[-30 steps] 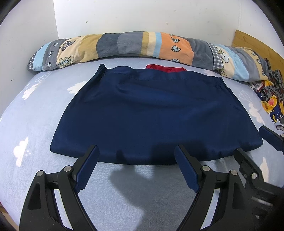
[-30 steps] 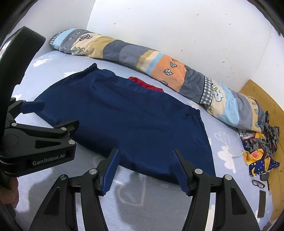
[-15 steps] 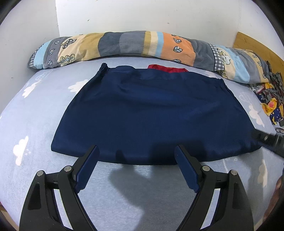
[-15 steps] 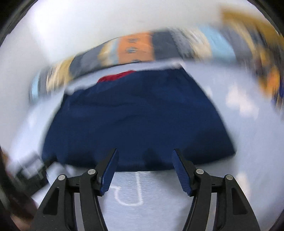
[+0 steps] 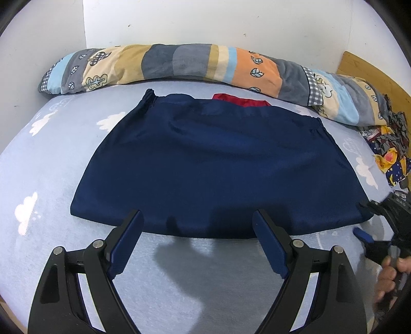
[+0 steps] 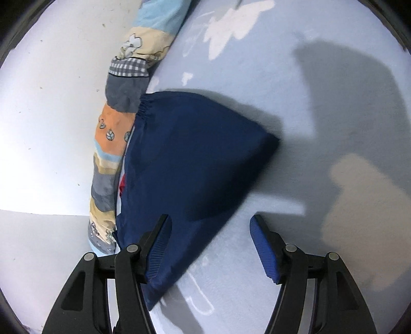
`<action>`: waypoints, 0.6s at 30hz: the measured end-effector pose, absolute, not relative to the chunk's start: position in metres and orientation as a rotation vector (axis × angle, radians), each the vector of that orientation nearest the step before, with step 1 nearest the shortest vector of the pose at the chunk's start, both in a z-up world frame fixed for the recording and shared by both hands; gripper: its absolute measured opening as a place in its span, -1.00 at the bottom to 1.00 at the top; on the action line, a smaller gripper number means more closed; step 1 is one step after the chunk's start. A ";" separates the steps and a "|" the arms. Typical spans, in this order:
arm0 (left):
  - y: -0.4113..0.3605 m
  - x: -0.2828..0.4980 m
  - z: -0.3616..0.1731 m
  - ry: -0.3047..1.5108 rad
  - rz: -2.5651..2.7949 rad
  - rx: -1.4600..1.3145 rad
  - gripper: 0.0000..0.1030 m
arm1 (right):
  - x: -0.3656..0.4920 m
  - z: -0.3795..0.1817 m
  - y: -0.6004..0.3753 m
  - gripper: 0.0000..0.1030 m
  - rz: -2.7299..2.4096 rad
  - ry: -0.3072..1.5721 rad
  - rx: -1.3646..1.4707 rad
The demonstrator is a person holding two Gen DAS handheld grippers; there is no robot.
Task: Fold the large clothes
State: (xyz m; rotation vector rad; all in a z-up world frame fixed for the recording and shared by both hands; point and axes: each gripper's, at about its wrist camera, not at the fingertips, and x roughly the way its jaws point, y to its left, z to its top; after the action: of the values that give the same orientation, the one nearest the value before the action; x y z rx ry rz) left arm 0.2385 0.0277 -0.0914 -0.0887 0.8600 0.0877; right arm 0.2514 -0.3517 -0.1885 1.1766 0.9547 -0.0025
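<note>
Right gripper (image 6: pixel 209 246) rolled beside navy garment (image 5: pixel 215 164), patchwork bolster (image 5: pixel 179 65) behind

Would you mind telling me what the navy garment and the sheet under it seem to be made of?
The navy garment looks like a thin, smooth woven fabric, perhaps polyester or satin: it has a faint sheen, lies flat and gathers finely at its elastic waistband. The light blue bed sheet looks like soft matte fleece or brushed cotton: its surface is fuzzy, with white clouds printed on it.

White walls (image 5: pixel 179 20), cloud-print bed (image 5: pixel 38 164), possibly wooden headboard (image 5: pixel 364 69).
</note>
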 end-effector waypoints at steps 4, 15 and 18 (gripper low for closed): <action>0.035 0.239 -0.093 0.865 0.099 -0.099 0.70 | 0.279 -0.204 -0.347 0.02 0.040 0.879 1.174; 0.046 0.248 -0.101 0.906 0.100 -0.178 0.70 | 0.322 -0.186 -0.327 -0.72 0.209 0.765 1.040; 0.047 0.249 -0.102 0.903 0.104 -0.173 0.70 | 0.317 -0.162 -0.323 -0.75 0.238 0.704 1.034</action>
State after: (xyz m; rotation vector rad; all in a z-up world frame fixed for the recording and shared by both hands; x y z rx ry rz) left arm 0.2486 0.0466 -0.1017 -0.1735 0.9033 0.1043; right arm 0.3173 -0.3227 -0.1621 1.0338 0.7037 0.2376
